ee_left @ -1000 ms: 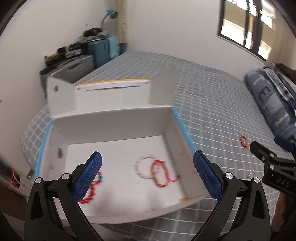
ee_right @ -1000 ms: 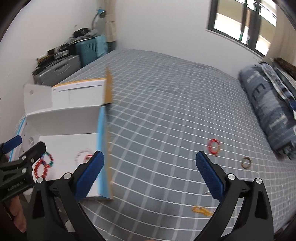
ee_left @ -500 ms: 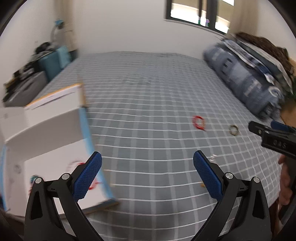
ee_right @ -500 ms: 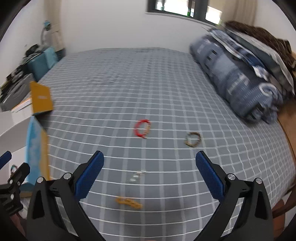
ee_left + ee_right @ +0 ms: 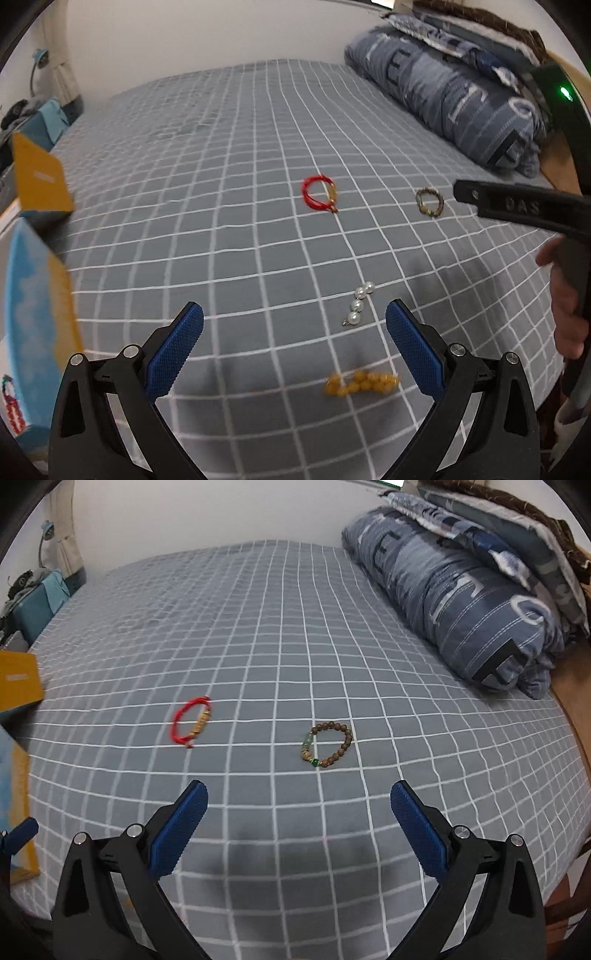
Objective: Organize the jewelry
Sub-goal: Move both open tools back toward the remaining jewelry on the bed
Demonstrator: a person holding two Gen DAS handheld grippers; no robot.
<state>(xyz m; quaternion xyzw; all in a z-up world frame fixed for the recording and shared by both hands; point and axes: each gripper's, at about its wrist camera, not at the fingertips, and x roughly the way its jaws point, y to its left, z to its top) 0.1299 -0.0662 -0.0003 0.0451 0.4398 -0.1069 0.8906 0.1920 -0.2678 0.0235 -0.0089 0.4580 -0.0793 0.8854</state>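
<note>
Loose jewelry lies on the grey checked bedspread [image 5: 229, 206]. A red cord bracelet [image 5: 318, 193] [image 5: 191, 720] and a brown bead bracelet [image 5: 429, 201] [image 5: 326, 744] sit mid-bed. Closer in are a short pearl strand [image 5: 359, 303] and a yellow bead bracelet [image 5: 361, 383]. My left gripper [image 5: 293, 350] is open, hovering just before the pearls and the yellow beads. My right gripper [image 5: 298, 830] is open above the bedspread, short of the brown bracelet. The box [image 5: 35, 295] with bead bracelets [image 5: 13, 408] inside is at the left edge.
A rolled blue patterned quilt [image 5: 454, 587] lies along the right side of the bed. The box's yellow flap [image 5: 38, 181] stands up at the left. A hand [image 5: 565, 302] holds the right gripper's handle. Luggage [image 5: 33, 605] sits beyond the bed's far left corner.
Both grippers swung right, away from the box and out over the bedspread. The loose bracelets, pearls and yellow beads now lie closer in front. Both jaws stayed open.
</note>
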